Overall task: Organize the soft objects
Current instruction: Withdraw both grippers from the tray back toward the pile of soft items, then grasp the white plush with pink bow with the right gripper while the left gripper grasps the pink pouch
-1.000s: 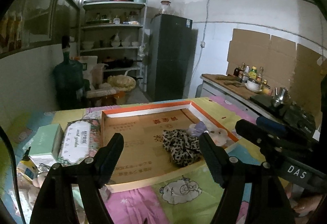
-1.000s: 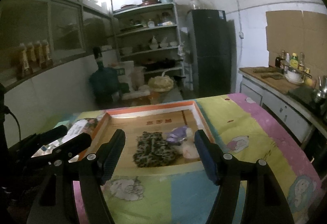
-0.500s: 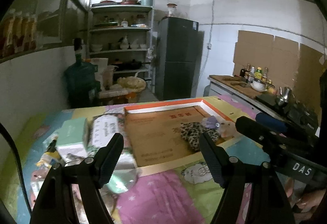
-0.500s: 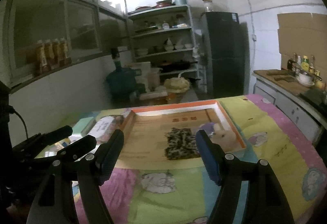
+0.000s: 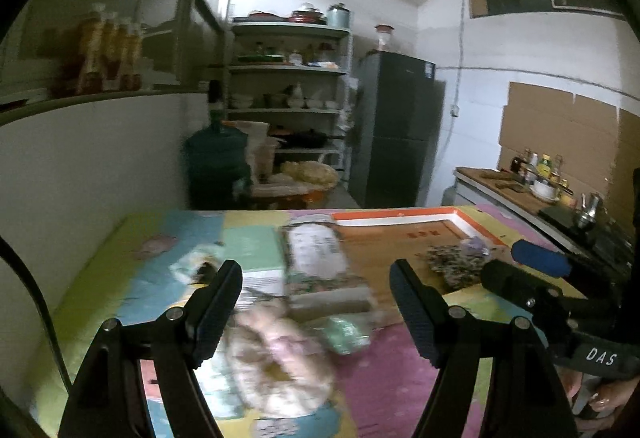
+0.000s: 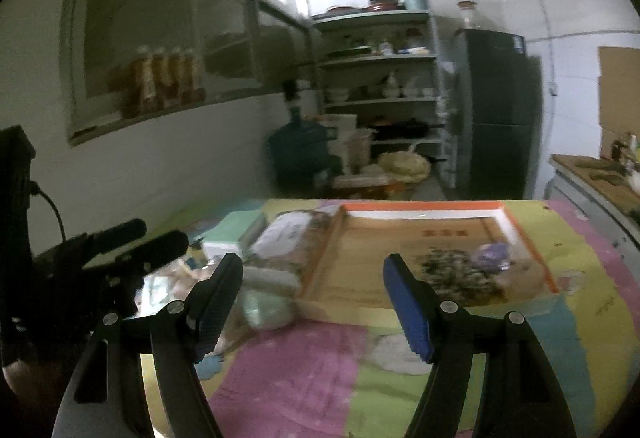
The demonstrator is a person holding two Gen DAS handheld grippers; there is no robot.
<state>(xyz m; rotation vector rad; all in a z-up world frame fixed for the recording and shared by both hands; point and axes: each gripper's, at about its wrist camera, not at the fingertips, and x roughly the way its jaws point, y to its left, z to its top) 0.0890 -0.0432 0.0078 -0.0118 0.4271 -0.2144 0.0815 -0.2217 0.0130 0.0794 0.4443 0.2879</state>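
Both views swung toward 9 o'clock since the earlier frames, and now blurred by motion.

Left claw (image 5: 316, 298) spread wide and released, nothing between its fingers, hanging above a pale pink fluffy soft toy (image 5: 280, 358) that fills the lower middle of the left view, at about 6 o'clock. A second ago the cardboard tray (image 5: 400, 216) sat dead centre between these fingers; now pushed out to 2 o'clock, only its orange-and-white rim and part of its floor showing. Leopard-print cloth (image 5: 452, 262) lying inside the tray near its front edge, with a small purple soft item (image 5: 472, 244) touching it on the far side. Just at 9 o'clock of the tray, a floral wet-wipes pack (image 5: 316, 250), and beside that a mint-green box (image 5: 256, 254). A pale green roll (image 5: 344, 332) just beyond the pink toy.

Right claw (image 6: 312, 292) likewise released and empty, over the patchwork cartoon cloth (image 6: 280, 370) covering the counter. Tray (image 6: 420, 208) shifted from centre to 1 o'clock in this view, leopard cloth (image 6: 456, 270) and purple item (image 6: 492, 252) unmoved inside it. Left gripper's black fingers now visible at 9 o'clock, over the clutter.
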